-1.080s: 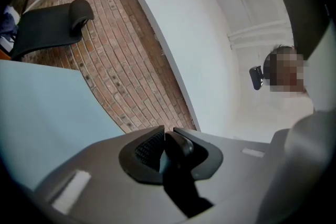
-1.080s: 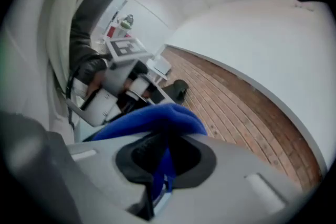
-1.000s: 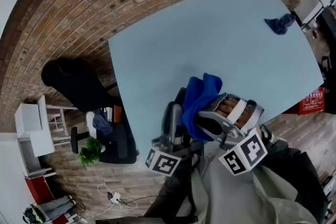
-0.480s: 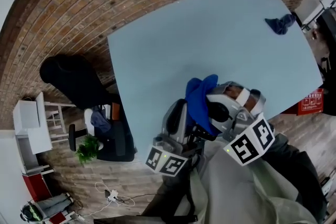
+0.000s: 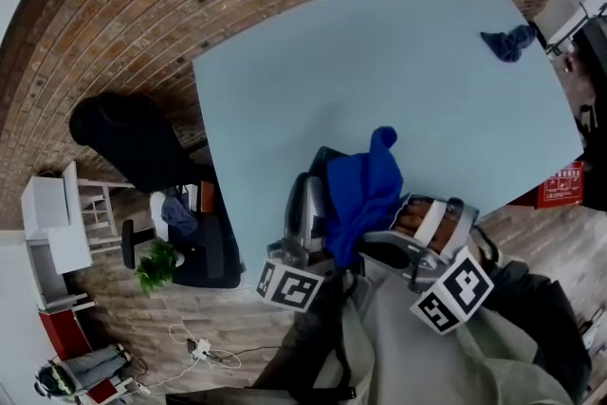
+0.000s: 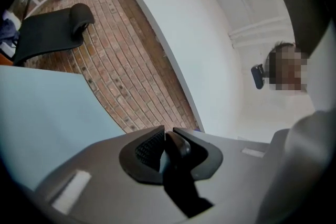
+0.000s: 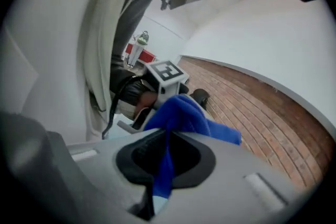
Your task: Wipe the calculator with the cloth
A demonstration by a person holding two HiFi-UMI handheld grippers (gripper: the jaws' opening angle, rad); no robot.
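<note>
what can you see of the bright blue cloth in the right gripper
The bright blue cloth is soft, fleecy-looking and bunched into folds. The right gripper pinches one fold, its jaws having just closed further on it. The rest drapes over a dark object in the left gripper, above the table's near edge.

Head camera looks steeply down; all views share the brick floor (image 5: 114,43).

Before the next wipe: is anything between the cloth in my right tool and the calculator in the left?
Nothing visible does. The blue cloth, pinched in the right tool, drapes directly over the dark calculator clamped in the left tool.
</note>
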